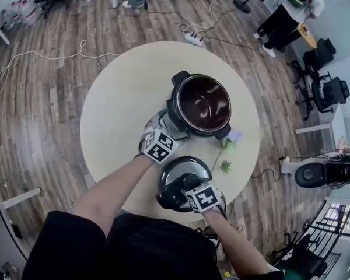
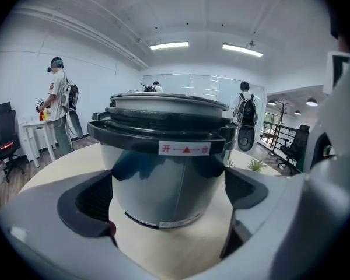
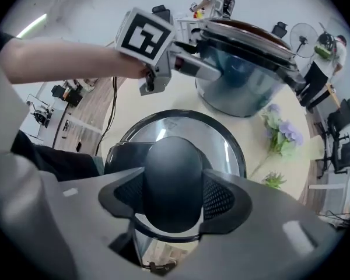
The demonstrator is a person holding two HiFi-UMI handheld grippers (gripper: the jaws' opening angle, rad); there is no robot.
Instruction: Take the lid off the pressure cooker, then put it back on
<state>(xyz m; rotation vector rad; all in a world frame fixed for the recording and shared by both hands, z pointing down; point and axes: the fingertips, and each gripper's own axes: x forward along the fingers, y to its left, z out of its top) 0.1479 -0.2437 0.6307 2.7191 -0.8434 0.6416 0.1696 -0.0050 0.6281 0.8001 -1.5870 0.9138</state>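
Observation:
The pressure cooker [image 1: 203, 104] stands open on the round table [image 1: 122, 98], its dark inner pot showing. My left gripper [image 1: 165, 124] is at the cooker's near-left side. In the left gripper view the steel cooker body [image 2: 163, 174] fills the space just ahead of the open left gripper [image 2: 169, 209], and the pads do not press on it. The lid [image 1: 178, 169] is low at the table's front edge, with my right gripper [image 1: 179, 192] shut on its black knob [image 3: 170, 179]. Whether the lid [image 3: 221, 139] rests on the table I cannot tell.
Artificial purple flowers [image 1: 233, 136] and a small green sprig [image 1: 225, 167] lie on the table to the right of the lid. A power strip [image 1: 192, 38] and cables lie on the wooden floor behind the table. Office chairs [image 1: 329, 92] stand at the right.

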